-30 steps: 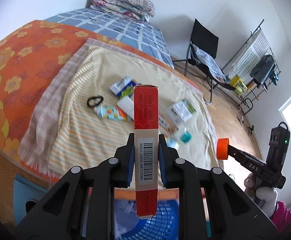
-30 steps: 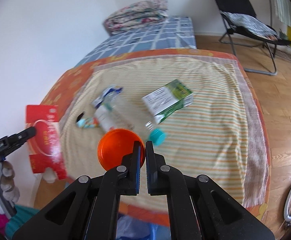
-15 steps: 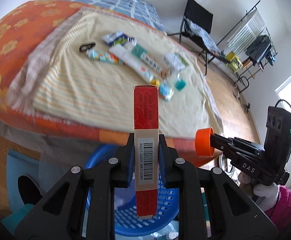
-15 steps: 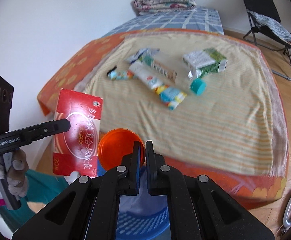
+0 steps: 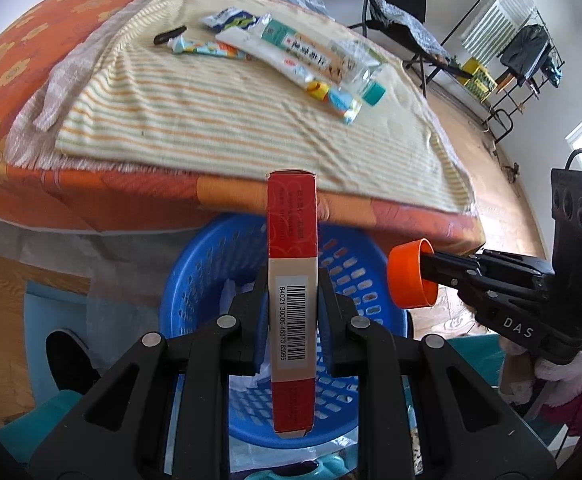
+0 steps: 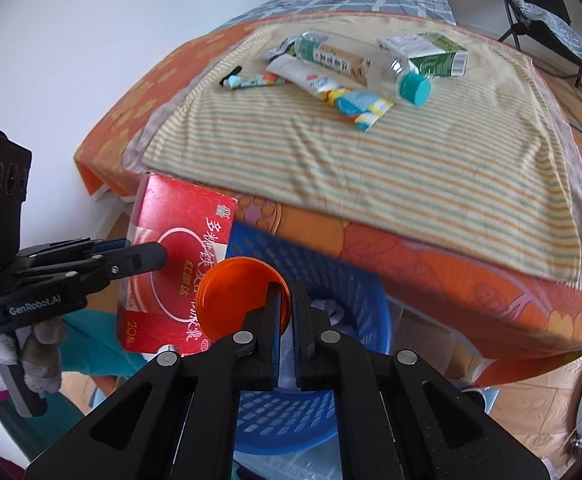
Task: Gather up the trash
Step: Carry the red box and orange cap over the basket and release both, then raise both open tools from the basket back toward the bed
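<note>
left wrist: left gripper (image 5: 293,312) clenched on red box (image 5: 292,268), held upright over blue basket (image 5: 211,280), likely for the drop. right gripper (image 5: 431,270) at 3 o'clock pinches orange lid (image 5: 409,276).

right wrist: right gripper (image 6: 287,308) clamped on lid's rim above basket (image 6: 323,272). box (image 6: 175,264) at 9 o'clock. more trash on bed (image 6: 371,168) at 12.
</note>
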`<state>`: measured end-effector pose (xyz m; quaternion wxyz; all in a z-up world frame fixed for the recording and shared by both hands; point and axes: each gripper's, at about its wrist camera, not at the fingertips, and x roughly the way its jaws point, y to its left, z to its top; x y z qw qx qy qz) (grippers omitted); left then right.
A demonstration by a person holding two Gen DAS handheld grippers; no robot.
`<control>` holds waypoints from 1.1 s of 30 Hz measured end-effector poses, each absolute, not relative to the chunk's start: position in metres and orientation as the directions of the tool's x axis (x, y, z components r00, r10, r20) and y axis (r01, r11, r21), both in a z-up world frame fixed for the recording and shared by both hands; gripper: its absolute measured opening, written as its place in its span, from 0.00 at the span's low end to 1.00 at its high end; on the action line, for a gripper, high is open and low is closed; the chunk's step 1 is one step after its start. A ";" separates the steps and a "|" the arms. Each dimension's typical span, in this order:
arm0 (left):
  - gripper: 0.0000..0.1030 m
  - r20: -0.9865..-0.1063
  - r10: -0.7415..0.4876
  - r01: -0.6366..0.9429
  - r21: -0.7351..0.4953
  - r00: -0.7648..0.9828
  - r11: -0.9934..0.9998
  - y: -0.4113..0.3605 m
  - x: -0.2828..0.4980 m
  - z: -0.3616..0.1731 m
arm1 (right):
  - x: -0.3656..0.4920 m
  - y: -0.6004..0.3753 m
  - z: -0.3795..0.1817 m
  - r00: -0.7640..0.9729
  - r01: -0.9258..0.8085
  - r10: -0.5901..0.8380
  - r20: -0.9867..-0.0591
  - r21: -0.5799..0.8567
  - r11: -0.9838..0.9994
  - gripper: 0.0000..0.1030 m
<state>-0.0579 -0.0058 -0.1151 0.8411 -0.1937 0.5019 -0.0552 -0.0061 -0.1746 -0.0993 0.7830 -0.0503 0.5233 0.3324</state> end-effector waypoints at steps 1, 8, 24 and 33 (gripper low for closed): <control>0.19 -0.827 -0.286 -0.102 -0.378 0.484 0.920 -0.006 -0.059 -0.117 | -0.007 -0.174 -0.101 0.225 -0.574 0.466 -0.856 0.270 0.773 0.03; 0.20 -0.850 -0.265 -0.099 -0.344 0.454 0.934 -0.011 -0.062 -0.125 | -0.017 -0.168 -0.118 0.184 -0.592 0.436 -0.881 0.254 0.764 0.03; 0.38 -0.870 -0.243 -0.112 -0.318 0.428 0.941 -0.011 -0.058 -0.130 | -0.017 -0.166 -0.130 0.159 -0.578 0.383 -0.910 0.229 0.783 0.20; 0.38 -0.872 -0.243 -0.136 -0.327 0.426 0.935 -0.004 -0.058 -0.131 | -0.017 -0.166 -0.127 0.161 -0.574 0.393 -0.905 0.238 0.784 0.44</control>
